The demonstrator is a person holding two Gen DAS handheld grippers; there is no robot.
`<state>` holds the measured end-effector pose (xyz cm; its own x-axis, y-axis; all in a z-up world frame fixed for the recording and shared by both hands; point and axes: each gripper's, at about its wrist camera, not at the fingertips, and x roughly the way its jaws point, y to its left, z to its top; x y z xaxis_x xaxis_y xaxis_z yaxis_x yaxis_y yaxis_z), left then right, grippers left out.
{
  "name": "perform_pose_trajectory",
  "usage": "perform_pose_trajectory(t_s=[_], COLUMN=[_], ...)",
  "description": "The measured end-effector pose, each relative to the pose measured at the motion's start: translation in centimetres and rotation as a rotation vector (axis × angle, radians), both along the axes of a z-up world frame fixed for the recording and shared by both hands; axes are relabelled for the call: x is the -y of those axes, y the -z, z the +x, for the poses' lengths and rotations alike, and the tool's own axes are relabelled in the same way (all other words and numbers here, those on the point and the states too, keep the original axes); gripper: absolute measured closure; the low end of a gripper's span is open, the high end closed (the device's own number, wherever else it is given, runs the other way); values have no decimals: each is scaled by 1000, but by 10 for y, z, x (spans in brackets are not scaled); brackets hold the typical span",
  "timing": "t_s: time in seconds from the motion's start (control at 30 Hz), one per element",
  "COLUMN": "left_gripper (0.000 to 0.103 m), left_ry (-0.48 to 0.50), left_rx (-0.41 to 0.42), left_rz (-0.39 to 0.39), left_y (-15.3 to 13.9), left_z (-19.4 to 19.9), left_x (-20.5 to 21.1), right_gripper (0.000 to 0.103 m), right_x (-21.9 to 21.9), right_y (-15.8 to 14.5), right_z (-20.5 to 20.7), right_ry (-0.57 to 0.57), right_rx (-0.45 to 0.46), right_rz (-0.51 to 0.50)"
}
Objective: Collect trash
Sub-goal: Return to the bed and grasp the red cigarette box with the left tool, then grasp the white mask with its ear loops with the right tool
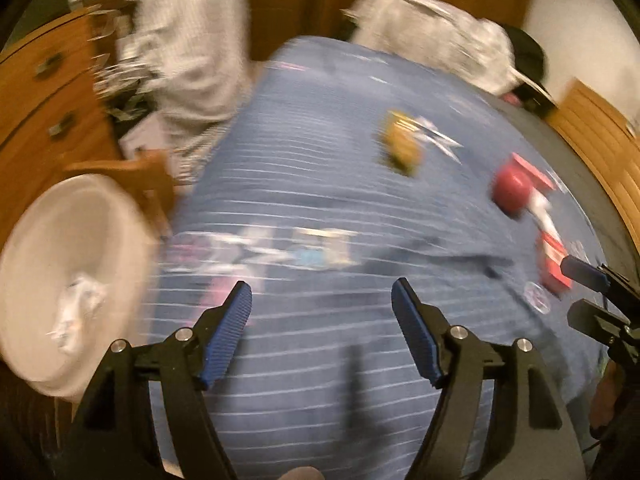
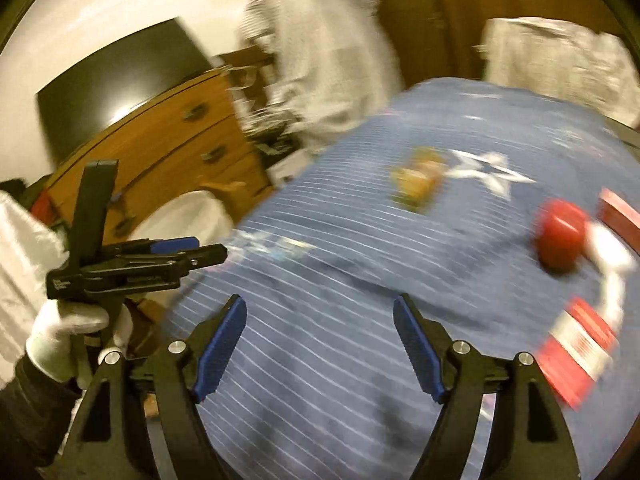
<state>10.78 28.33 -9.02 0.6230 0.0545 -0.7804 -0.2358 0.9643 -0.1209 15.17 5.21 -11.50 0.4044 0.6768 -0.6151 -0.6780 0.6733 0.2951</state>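
**Trash scattered on the bed, both claws empty**

Trash lies spread over the blue, white-striped bedspread [image 1: 320,184]. Off its left edge stands the round white waste bin [image 1: 52,280], with crumpled white paper [image 1: 76,312] already in its bottom. Toward the right edge lie a red-and-white carton [image 2: 576,344] and, just beside it, a round red cup-like piece [image 2: 560,236]. Nearer the middle sits a small yellow-brown wrapper [image 1: 402,148].

The left gripper [image 1: 322,332] and right gripper [image 2: 320,340] both hover above the near edge, jaws spread wide, holding nothing.

My judgement: the right claw should take the carton, its nearest item, across the narrow side. The cup may roll, so close on it slowly.

Motion blur leaves all print and labels unreadable.
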Motion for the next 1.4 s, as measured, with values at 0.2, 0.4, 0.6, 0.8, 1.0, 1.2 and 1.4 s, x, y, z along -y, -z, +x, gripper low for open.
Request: perform_pose_trajectory(t_s=[0.2,0.4,0.6,0.8,1.0,1.2,1.4], left_gripper=[28,25,25,40,49,49,44], left_ry=[252,431,490,486,484,398,353], left_rx=[0,-17,-81,-101,-99,-99,-108], left_rz=[-31,-54,16,20,23,71,67], left_y=[18,34,60,69,61,56,61], left_z=[44,90,135,155,142,123,128], left_x=[124,218,272,274,247,201,187], right_gripper=[24,23,22,22,21,21,22], right_x=[124,206,232,240,229,204,166], right_y=[36,56,65,67,69,71,66], right_z=[0,5,14,22,35,57,120], right_ry=[199,310,348,360,346,316,332], right_rx=[-50,-78,-104,-116,-120,-111,-98], right_rz=[27,59,102,117,125,82,-10])
